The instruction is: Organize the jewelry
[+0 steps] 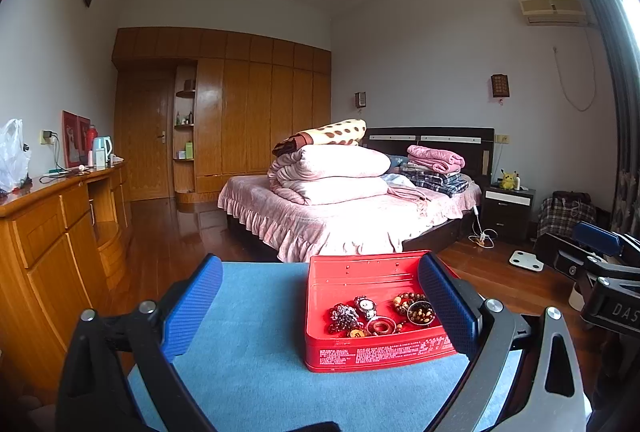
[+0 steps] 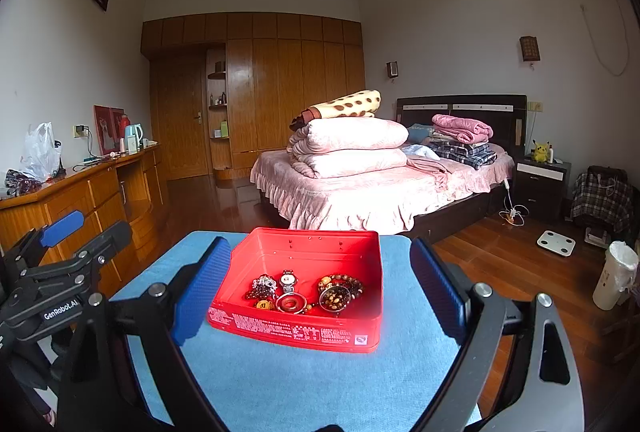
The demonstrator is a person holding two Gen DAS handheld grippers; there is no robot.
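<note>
Gaping wide, both claws (image 1: 320, 296) (image 2: 320, 284) frame a glossy red tin (image 2: 298, 296) holding beaded jewelry (image 2: 340, 292).

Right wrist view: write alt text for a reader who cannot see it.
An open red metal tin on a blue cloth-covered table holds a silver wristwatch, beaded bracelets and a reddish ring-shaped pendant. The open right gripper frames the tin without touching it; the left gripper hovers at left, a pink bed behind.
</note>
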